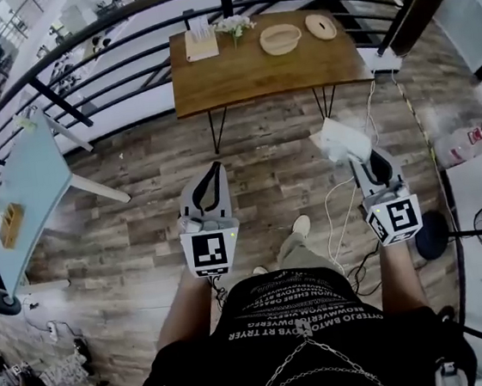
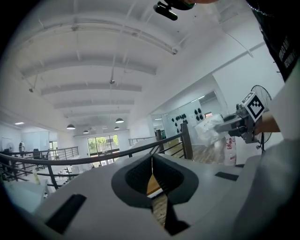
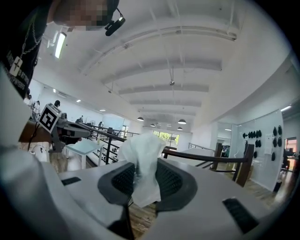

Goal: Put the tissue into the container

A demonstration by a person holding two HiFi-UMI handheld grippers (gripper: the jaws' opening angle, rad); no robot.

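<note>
The tissue is clamped in our right claw. The pads pinch it at a bunched part low down, a crumpled plume stands up past the jaws and a short tail hangs below. From the head view it shows as a white wad at the claw's tip, in the air above the wooden floor, well short of the table.

We judge it very light, soft and limp. It has no stiffness to push with, it crushes at once, tears easily and may cling to a pad when let go. A pinch across the gathered middle, as now, is the place to hold it. A grip on a loose corner would let it flap or rip.

Our left claw is closed, its jaws together with nothing between them, and it hangs level with the right one.

On the table ahead stands a shallow wooden bowl, probably the container, with a flat round disc just beside it.
</note>
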